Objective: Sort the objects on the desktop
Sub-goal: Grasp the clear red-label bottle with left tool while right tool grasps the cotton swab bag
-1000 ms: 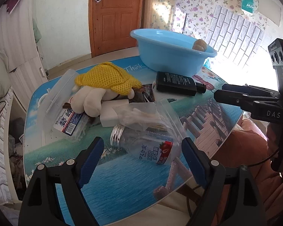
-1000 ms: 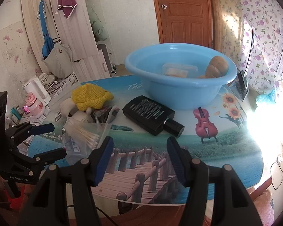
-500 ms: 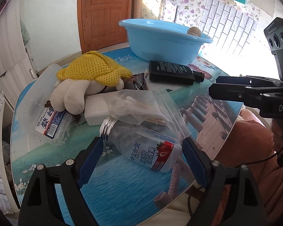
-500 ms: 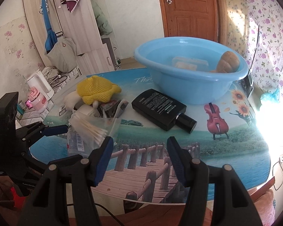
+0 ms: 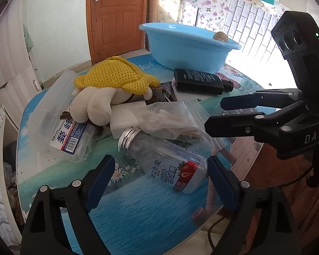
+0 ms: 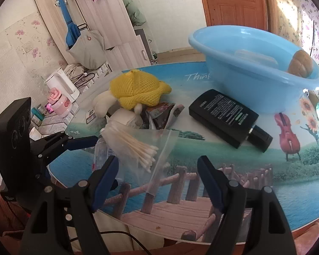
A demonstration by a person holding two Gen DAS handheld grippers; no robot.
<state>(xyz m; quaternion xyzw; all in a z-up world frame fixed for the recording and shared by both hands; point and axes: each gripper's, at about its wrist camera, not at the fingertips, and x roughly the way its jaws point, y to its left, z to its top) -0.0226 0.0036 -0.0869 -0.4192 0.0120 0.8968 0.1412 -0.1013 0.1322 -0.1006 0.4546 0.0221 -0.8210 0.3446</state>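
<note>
Two grippers are over the pile, both with jaws opening and neither one holding anything. Starting at the far left of the table, there's a clear plastic box with a blue label, lying flat under the paw of a soft toy that wears a yellow mesh cloth over its back. Moving right, a white block sits against the toy, and the clear bottle lies on its side in front of it, metal cap pointing left. The left gripper hangs just above the bottle, one jaw on each side of its body, pads not touching it. Draped on the bottle's far shoulder is a clear bag of cotton swabs, and that's what the right gripper looks to be lining up on, its jaws astride the bag's near corner with no contact yet. Further right, a black bottle lies flat near the blue basin, which already holds a brown rounded item and a clear container. The step in hand, by my reading, is lifting the swab bag clear. To do that well, bite the bag where the swabs bunch, not the limp empty corner, or the film may slip out. Lift straight up so it peels off the bottle without rolling it toward the near edge. The left gripper could steady the bottle by closing across its middle, away from the tapering neck.
</note>
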